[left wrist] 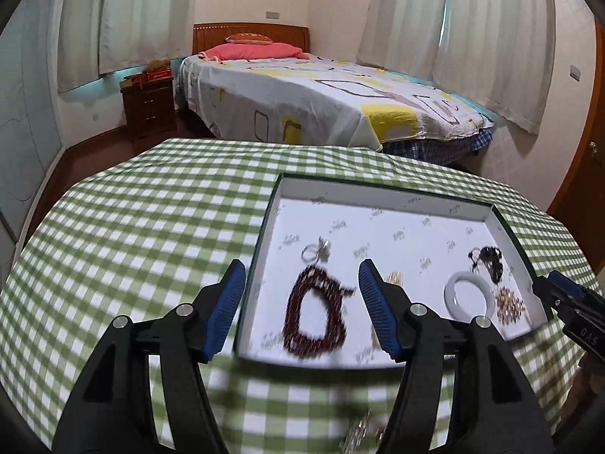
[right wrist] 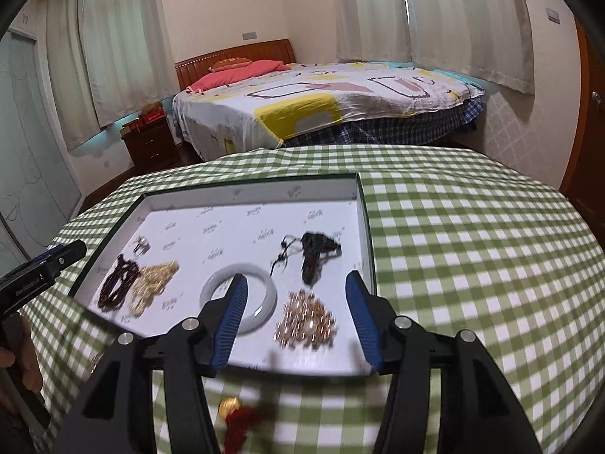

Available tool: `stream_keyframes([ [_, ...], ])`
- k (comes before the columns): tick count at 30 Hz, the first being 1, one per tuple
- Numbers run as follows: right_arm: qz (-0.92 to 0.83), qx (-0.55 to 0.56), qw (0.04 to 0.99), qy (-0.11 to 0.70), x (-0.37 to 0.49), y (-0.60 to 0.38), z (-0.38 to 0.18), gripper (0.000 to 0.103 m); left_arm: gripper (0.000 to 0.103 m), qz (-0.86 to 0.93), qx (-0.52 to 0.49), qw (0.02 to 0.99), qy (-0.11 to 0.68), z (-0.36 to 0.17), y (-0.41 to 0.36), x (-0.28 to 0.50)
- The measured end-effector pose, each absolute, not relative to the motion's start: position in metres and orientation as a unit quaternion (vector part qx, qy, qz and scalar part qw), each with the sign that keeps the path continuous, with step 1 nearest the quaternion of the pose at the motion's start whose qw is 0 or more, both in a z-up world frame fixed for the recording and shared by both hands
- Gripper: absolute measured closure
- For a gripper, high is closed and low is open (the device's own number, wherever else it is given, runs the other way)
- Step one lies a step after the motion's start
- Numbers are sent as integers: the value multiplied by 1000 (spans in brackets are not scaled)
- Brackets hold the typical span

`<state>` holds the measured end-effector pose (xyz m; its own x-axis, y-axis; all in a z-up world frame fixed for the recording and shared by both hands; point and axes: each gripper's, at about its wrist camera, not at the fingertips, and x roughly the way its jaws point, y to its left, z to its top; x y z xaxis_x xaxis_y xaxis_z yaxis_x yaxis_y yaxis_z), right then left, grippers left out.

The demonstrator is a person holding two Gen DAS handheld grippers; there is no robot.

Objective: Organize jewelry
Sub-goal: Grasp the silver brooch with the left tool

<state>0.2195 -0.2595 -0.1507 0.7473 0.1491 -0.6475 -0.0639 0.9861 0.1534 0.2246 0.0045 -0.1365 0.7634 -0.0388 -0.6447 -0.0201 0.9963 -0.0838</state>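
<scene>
Two grippers hover over the near edge of a shallow white tray [left wrist: 382,198], both with blue pads spread wide and pinching nothing. The left gripper [left wrist: 300,312] frames a dark red bead bracelet [left wrist: 315,316] near the tray's near left corner; the right gripper [right wrist: 295,317] frames a heap of rose-gold chain [right wrist: 306,319] by the near right corner. Between these lie a white bangle [right wrist: 261,291] and pale gold beads [right wrist: 155,282]; a black cord piece [right wrist: 315,253] sits farther back. Lettering on the grippers' sides is too blurred to read. Much green-checked tablecloth [right wrist: 472,246] lies open right of the tray. Only the right view shows a red tassel with a gold bead [right wrist: 242,416] on the cloth before the tray.
</scene>
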Motion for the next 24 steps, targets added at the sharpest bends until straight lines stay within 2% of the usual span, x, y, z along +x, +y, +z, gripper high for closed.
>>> stream_keyframes([
  [7,56,58,929,360,189,-260,-157,49,43,-12,-34,933,358,-146,3,187],
  [10,57,59,927,366,179,-260,-161,49,46,-22,-25,930,366,-153,-2,176],
  [12,57,59,925,371,169,-260,-165,49,53,-30,-21,926,375,-159,-6,169],
  [22,54,62,916,392,144,-264,-184,49,55,-46,-11,914,403,-181,-14,156],
  [24,53,65,915,396,144,-265,-187,49,59,-49,-9,913,405,-182,-15,156],
])
